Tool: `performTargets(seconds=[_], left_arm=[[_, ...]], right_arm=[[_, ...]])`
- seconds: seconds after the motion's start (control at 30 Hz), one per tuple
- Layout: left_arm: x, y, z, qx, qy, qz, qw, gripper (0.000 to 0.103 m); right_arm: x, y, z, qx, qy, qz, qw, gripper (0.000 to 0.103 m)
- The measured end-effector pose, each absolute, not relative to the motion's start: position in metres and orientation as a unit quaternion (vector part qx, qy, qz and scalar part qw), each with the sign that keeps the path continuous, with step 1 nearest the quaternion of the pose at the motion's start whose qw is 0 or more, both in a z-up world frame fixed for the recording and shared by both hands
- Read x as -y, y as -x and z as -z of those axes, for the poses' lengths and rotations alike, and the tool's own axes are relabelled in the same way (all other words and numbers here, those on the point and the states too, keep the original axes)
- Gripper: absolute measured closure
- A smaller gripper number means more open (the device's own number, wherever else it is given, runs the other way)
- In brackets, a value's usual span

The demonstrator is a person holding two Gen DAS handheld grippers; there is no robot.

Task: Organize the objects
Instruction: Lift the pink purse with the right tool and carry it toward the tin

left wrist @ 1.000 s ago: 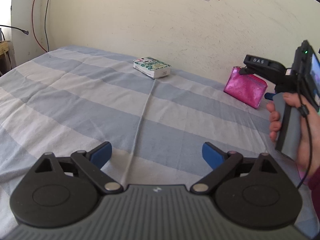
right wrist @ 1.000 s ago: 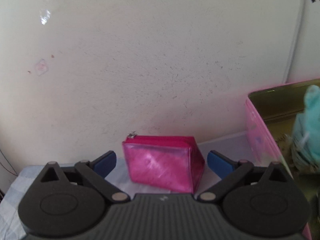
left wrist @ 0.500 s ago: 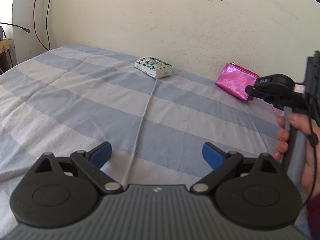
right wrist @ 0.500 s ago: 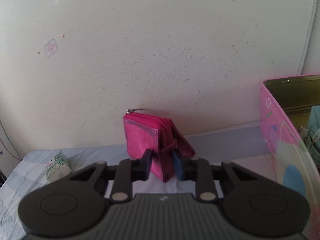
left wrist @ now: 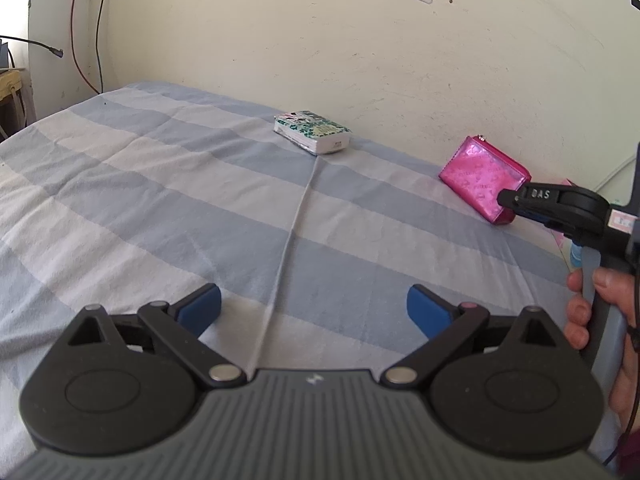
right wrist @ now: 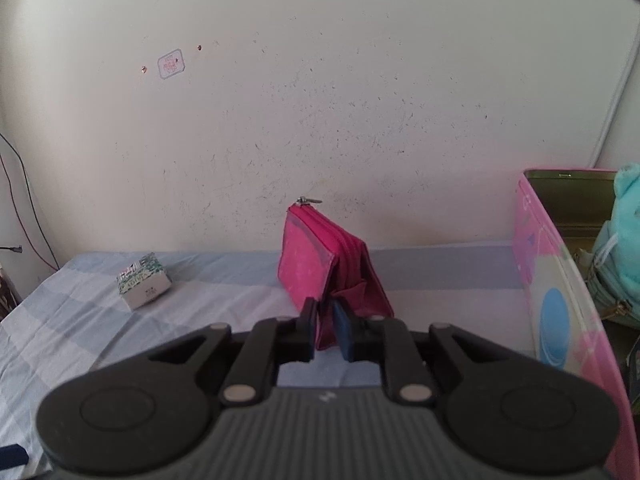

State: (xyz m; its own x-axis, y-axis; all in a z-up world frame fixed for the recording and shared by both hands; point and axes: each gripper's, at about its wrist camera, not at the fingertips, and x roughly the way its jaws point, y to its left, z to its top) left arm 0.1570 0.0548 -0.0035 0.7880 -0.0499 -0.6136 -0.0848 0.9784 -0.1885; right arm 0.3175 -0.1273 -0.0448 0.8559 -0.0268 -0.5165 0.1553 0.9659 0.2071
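On the striped bedsheet point(left wrist: 168, 208), your pink tin point(right wrist: 560, 288) stands open at the right. Your right gripper point(right wrist: 325, 330) pinches only the pink pouch point(right wrist: 320, 264)'s near corner — it could swing or slip loose. Left gripper point(left wrist: 313, 307) gapes empty; its jaws just widened.

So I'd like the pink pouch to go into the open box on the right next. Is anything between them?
Nothing visible. The right gripper is shut on the pink pouch, and only bare striped sheet lies between it and the box, which already holds a teal plush.
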Motion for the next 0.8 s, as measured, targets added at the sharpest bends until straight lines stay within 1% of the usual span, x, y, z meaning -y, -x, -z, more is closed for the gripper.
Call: performTargets(seconds=[0.03, 0.07, 0.1, 0.3, 0.33, 0.37, 0.4, 0.63, 0.8], left_arm=[[-0.055, -0.157, 0.003, -0.326, 0.104, -0.009, 0.94, 0.002], [-0.055, -0.157, 0.003, -0.326, 0.105, -0.009, 0.94, 0.002], [-0.055, -0.157, 0.003, -0.326, 0.105, -0.009, 0.94, 0.002], [-0.052, -0.156, 0.004, -0.326, 0.102, -0.009, 0.94, 0.002], [-0.052, -0.156, 0.003, -0.326, 0.102, -0.01, 0.94, 0.002], [-0.052, -0.156, 0.003, -0.326, 0.102, -0.01, 0.94, 0.002], [-0.052, -0.156, 0.003, -0.326, 0.102, -0.01, 0.94, 0.002], [-0.053, -0.155, 0.003, -0.325, 0.107, -0.01, 0.94, 0.002], [-0.055, -0.156, 0.002, -0.321, 0.115, -0.006, 0.94, 0.002]], right_arm=[[0.125, -0.318, 0.045, -0.263, -0.118, 0.052, 0.956, 0.08], [0.132, -0.335, 0.044, -0.264, -0.118, 0.057, 0.955, 0.076], [0.135, -0.341, 0.043, -0.266, -0.122, 0.058, 0.954, 0.074], [0.138, -0.349, 0.04, -0.266, -0.12, 0.052, 0.955, 0.073], [0.138, -0.351, 0.04, -0.269, -0.12, 0.053, 0.954, 0.074], [0.14, -0.35, 0.04, -0.271, -0.12, 0.054, 0.953, 0.081], [0.14, -0.35, 0.04, -0.271, -0.12, 0.054, 0.953, 0.093], [0.129, -0.331, 0.036, -0.262, -0.105, 0.033, 0.959, 0.096], [0.121, -0.285, 0.036, -0.275, -0.114, -0.01, 0.955, 0.097]])
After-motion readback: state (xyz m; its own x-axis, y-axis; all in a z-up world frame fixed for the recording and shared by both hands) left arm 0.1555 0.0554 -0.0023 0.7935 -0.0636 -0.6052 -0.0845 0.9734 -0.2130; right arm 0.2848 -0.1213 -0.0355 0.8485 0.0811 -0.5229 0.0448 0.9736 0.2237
